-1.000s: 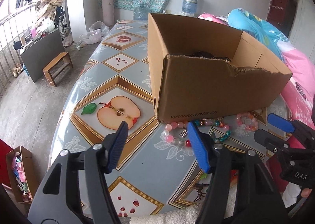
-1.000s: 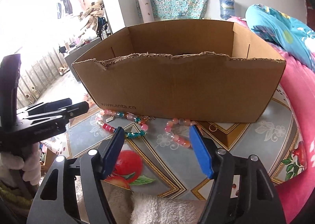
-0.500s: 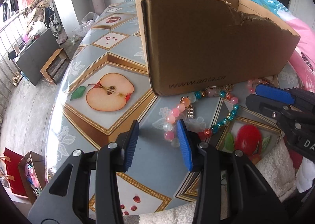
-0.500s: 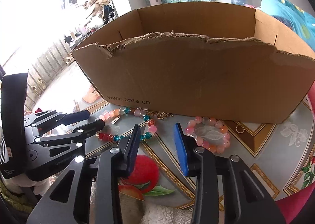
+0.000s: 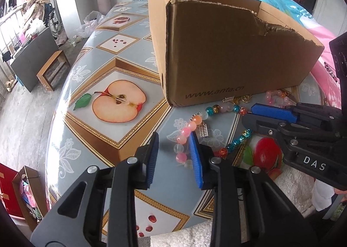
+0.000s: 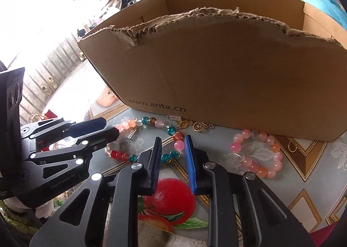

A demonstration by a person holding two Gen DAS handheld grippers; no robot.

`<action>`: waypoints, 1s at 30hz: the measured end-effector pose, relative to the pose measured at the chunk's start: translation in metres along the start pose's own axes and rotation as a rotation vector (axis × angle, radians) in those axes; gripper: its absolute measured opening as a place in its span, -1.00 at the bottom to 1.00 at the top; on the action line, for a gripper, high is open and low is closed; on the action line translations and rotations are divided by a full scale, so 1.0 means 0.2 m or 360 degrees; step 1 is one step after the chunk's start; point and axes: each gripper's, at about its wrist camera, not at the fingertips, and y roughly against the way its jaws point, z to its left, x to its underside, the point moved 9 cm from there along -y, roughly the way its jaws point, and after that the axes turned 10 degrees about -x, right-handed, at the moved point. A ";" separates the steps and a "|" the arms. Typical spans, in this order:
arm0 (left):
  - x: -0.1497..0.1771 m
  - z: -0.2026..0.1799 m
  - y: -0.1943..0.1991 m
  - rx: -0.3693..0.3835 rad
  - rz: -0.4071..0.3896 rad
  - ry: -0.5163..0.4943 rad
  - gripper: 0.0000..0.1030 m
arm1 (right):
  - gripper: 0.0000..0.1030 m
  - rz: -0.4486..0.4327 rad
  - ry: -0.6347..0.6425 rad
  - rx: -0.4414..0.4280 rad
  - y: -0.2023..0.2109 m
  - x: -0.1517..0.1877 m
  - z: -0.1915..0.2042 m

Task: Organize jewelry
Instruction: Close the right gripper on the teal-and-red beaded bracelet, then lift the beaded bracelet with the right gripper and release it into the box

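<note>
Beads of glass or plastic on a loose strand make the long multicoloured bracelet light, limp and slippery; it lies on the fruit-patterned tabletop before the brown cardboard box. Left hand-held gripper and right hand-held gripper each hover part-open over the strand, holding nothing. Pinching across one bead, or the cord between beads, looks safest.
</note>
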 end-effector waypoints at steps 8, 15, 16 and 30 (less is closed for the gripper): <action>-0.03 -0.02 -0.02 0.0026 -0.0003 0.0002 -0.80 | -0.79 0.0006 0.0008 0.0022 -0.03 -0.02 -0.01; -0.08 -0.03 0.05 0.0075 -0.0074 0.0012 -0.83 | -0.80 -0.0034 0.0000 -0.0002 0.02 -0.02 -0.02; -0.09 -0.03 0.06 0.0083 -0.0082 0.0015 -0.83 | -0.80 -0.0041 0.0000 -0.0007 0.03 -0.02 -0.02; -0.20 -0.04 0.38 0.0183 -0.0275 0.0052 -0.83 | -0.80 -0.0217 0.0123 -0.0025 0.32 -0.06 0.10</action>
